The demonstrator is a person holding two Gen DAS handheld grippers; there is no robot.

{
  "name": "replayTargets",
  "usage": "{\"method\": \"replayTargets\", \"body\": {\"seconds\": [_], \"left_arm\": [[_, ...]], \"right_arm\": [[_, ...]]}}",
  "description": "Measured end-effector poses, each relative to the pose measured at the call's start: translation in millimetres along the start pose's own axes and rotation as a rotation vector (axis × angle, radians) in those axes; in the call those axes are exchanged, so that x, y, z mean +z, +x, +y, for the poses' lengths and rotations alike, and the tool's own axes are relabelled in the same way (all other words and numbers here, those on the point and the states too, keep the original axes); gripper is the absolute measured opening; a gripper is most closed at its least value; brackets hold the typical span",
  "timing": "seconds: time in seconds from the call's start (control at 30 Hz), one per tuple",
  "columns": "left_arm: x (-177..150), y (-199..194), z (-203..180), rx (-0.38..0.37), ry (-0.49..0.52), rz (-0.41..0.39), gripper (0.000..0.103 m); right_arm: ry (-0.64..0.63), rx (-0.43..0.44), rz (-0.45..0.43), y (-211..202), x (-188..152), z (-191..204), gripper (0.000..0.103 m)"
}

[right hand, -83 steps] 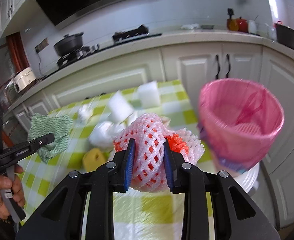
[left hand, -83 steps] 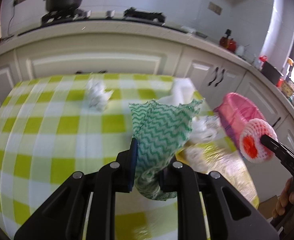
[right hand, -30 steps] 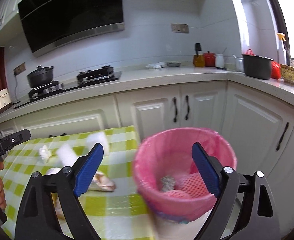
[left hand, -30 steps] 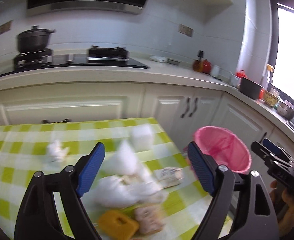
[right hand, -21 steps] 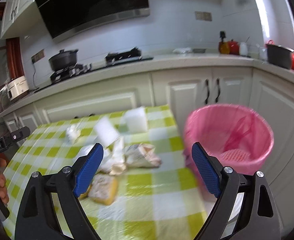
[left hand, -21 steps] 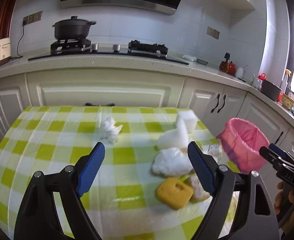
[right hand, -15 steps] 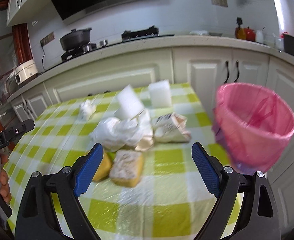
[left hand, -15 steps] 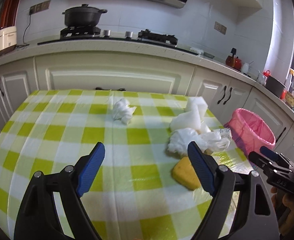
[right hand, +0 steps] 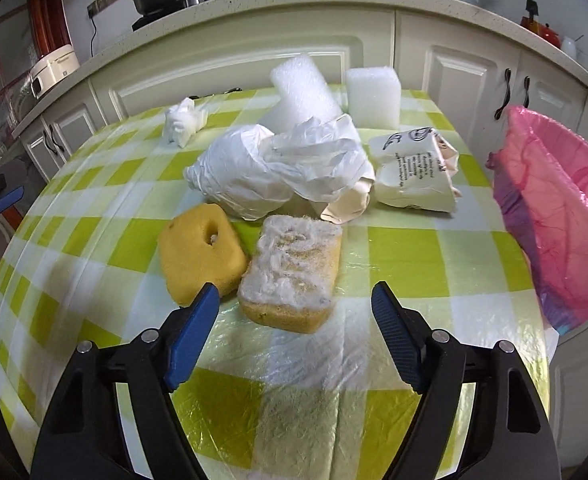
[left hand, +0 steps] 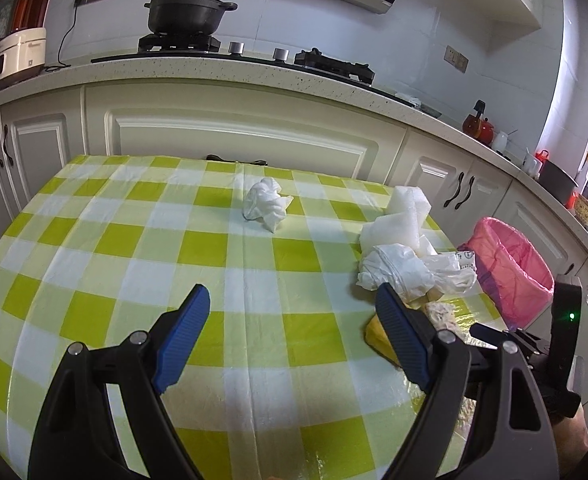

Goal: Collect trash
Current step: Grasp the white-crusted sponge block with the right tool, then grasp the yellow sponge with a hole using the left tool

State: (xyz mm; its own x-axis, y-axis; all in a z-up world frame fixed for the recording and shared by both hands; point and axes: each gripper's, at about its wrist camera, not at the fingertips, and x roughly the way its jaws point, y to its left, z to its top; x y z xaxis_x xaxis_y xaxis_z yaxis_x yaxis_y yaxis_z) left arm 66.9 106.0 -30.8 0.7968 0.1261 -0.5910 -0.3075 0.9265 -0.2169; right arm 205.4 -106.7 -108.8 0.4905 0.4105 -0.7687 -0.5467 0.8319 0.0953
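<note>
My right gripper [right hand: 294, 308] is open and empty, low over the table just in front of a worn yellow sponge with a white scrub top [right hand: 291, 270]. A yellow sponge with a hole [right hand: 199, 250] lies to its left. Behind them lie a crumpled white plastic bag [right hand: 277, 168], a crushed paper cup [right hand: 414, 172], a foam roll [right hand: 302, 88] and a white foam block [right hand: 372, 96]. My left gripper [left hand: 291, 322] is open and empty above the table's middle. A crumpled tissue [left hand: 265, 202] lies beyond it. The pink-lined bin [right hand: 558, 216] stands off the table's right edge.
The table wears a green-and-white checked cloth [left hand: 133, 248]. White kitchen cabinets [left hand: 233, 128] and a counter with a stove and black pot [left hand: 185, 10] run behind it. The right gripper's body shows at the right edge of the left wrist view [left hand: 534, 352].
Both grippers let go of the green cloth and the net-wrapped trash, which went into the bin. Both swung back over the table, and the right one dropped close to the sponges.
</note>
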Motion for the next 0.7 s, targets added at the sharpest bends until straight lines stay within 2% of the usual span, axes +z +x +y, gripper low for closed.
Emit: {"method": "replayTargets", "body": {"seconds": [0.07, 0.13, 0.2, 0.33, 0.7], "left_arm": [[-1.5, 2.7, 0.7, 0.0, -0.002, 0.006, 0.082], [-2.8, 5.0, -0.2, -0.001, 0.001, 0.014, 0.082], [-4.4, 7.0, -1.4, 0.0, 0.004, 0.019, 0.082], [-7.7, 12.7, -7.5, -0.006, 0.012, 0.034, 0.082], [-24.2, 35.7, -41.7, -0.058, 0.047, 0.108, 0.082]], "right_arm": [[-0.012, -0.004, 0.014, 6.1, 2.1, 2.5, 0.072], [-0.015, -0.002, 0.027, 11.6, 3.9, 2.8, 0.065], [-0.016, 0.006, 0.036, 15.0, 5.1, 1.2, 0.05], [-0.019, 0.028, 0.037, 15.1, 5.4, -2.9, 0.048], [0.013, -0.005, -0.019, -13.6, 1.3, -32.3, 0.048]]}}
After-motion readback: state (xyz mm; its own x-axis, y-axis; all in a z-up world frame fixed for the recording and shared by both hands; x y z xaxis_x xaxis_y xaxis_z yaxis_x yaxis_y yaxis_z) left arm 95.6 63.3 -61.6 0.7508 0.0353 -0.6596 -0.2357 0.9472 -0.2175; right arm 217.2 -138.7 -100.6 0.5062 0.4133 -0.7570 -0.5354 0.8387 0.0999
